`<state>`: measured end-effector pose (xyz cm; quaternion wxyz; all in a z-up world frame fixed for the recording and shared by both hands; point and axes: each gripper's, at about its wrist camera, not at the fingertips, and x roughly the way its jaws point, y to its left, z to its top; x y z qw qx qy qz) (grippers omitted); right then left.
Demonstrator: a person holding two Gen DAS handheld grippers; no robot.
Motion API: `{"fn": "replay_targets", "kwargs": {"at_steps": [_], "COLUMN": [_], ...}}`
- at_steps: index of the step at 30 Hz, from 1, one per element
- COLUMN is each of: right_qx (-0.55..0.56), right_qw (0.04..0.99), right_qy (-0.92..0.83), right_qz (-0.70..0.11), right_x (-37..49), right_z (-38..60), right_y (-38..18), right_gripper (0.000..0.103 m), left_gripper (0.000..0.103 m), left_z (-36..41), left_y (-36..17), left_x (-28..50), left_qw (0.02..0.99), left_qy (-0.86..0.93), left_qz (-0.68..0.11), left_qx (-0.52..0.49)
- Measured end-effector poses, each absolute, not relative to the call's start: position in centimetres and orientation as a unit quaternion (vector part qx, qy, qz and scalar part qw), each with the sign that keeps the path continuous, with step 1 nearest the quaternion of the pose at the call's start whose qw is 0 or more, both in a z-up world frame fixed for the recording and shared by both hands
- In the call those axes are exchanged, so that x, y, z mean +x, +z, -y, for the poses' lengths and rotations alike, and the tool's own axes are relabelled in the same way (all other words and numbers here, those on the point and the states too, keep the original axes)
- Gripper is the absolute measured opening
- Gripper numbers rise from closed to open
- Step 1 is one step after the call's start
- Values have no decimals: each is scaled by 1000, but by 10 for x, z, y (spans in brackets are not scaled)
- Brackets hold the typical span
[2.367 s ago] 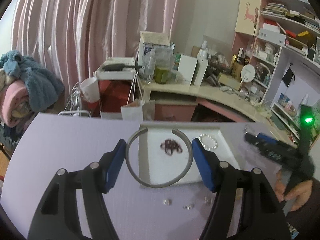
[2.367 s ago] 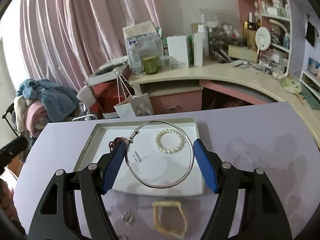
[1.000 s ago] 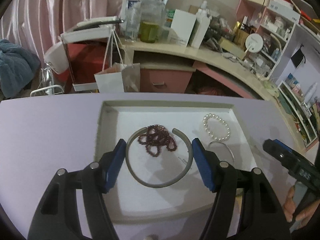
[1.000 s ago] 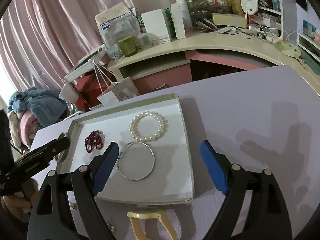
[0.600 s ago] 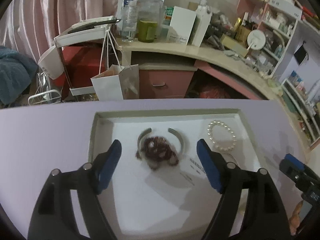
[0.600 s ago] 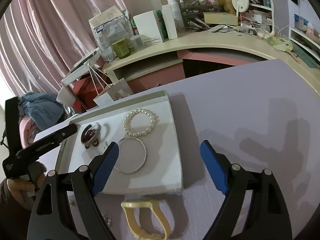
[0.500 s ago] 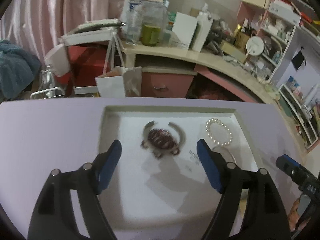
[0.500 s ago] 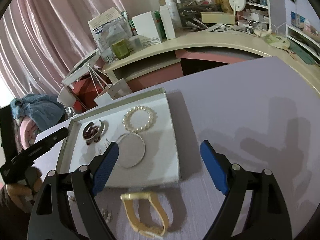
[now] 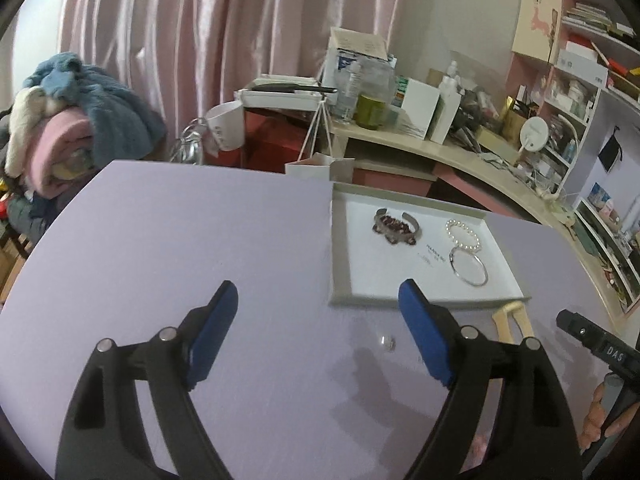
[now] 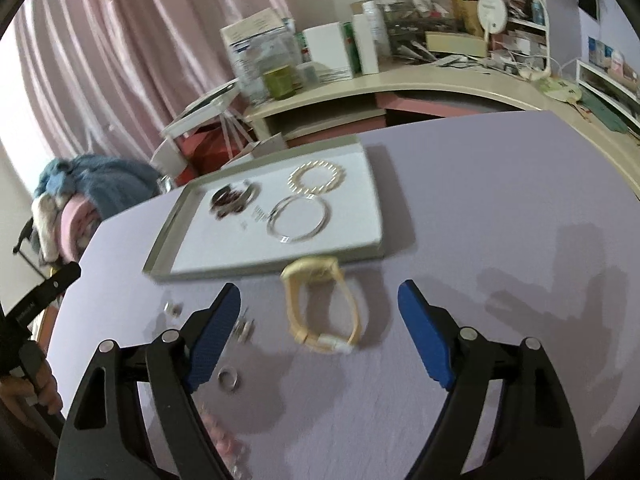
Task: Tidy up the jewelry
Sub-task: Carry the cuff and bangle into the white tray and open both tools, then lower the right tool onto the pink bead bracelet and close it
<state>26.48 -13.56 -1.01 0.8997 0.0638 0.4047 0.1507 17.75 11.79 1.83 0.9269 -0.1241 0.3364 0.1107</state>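
Left gripper (image 9: 318, 308) hovering over bare lilac table (image 9: 168, 240), jaws spread wide w/ nothing between them, having just been opening. Right gripper (image 10: 319, 310) likewise gaping, empty, above near part of table, jaws having just eased in a little; yellow watch (image 10: 320, 304) lying on table just past its fingertips, far end touching near edge of tray. White tray w/ grey rim (image 9: 340, 240) resting far right of left gripper. In tray: open grey cuff bangle (image 9: 400, 220) at far left w/ dark red bead bracelet (image 9: 394, 232) lying inside it & spilling over; pearl bracelet (image 9: 462, 234) to right; thin silver bangle (image 9: 468, 268) just near of pearls, touching them (blurred in right wrist view, so contact hard to confirm there). Small print on tray floor between cuff & silver bangle, unreadable. Loose on table near of tray: small silver ring (image 10: 229, 378) by right gripper's left finger, tiny earring-like bits (image 10: 173, 309) further left (too blurred to name exactly).
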Motion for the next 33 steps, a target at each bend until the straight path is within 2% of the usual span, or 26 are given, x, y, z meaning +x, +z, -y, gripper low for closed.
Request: {"fn": "replay_targets", "kwargs": {"at_steps": [5,13,18,27,29,33], "right_qx": [44,-7,-17,-72,-105,-111], "right_qw": [895,877,868,865,867,866], "right_qy": [171,228,235,236,229,226], "right_qz": [-408,-423,-437,-438,-430,-432], "right_x": [235,182,169,162,159,155], "right_z": [126,93,81,58,53,62], "right_y": [-16,-41,-60,-73,-74,-72], "right_gripper": [75,50,42,42,25,23], "left_gripper": [83,83,83,83,83,83], "left_z": [-113,-114,-116,-118,-114,-101], "left_y": [15,14,14,11,9,4], "left_x": [140,90,66,52,53,62], "left_qw": [923,921,923,921,921,919], "left_qy": [122,139,142,140,134,116], "left_qz": [-336,-322,-318,-322,-326,-338], "left_qx": [-142,-167,-165,-170,-168,-165]}}
